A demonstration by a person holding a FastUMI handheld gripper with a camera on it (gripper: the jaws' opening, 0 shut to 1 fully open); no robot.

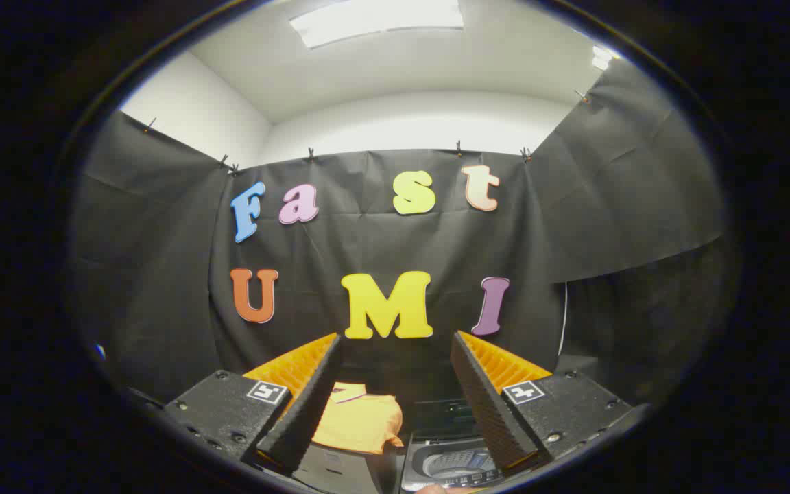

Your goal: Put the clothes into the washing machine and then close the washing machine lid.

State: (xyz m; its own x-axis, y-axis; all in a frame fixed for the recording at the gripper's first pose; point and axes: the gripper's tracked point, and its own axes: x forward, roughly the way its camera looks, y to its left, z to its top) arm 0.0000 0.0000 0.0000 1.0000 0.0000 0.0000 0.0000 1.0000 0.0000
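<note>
Now tool [395, 391] open; 1 shirt [361, 422], 1 washer [453, 463].

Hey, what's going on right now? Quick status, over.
Gripper open, holding nothing. Orange shirt lies between the fingers, low ahead, beside the washing machine. Machine lid up, drum showing. Nothing blocking the shirt.

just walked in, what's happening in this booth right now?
A person is holding a two-finger gripper, and its fingers are spread open with nothing between them. Beyond and below the fingers, an orange shirt lies on a surface to the left of a small top-loading washing machine. The washer's lid seems to be up, with the tub opening showing, though that is hard to make out. The shirt is untouched, so loading has not started.
</note>
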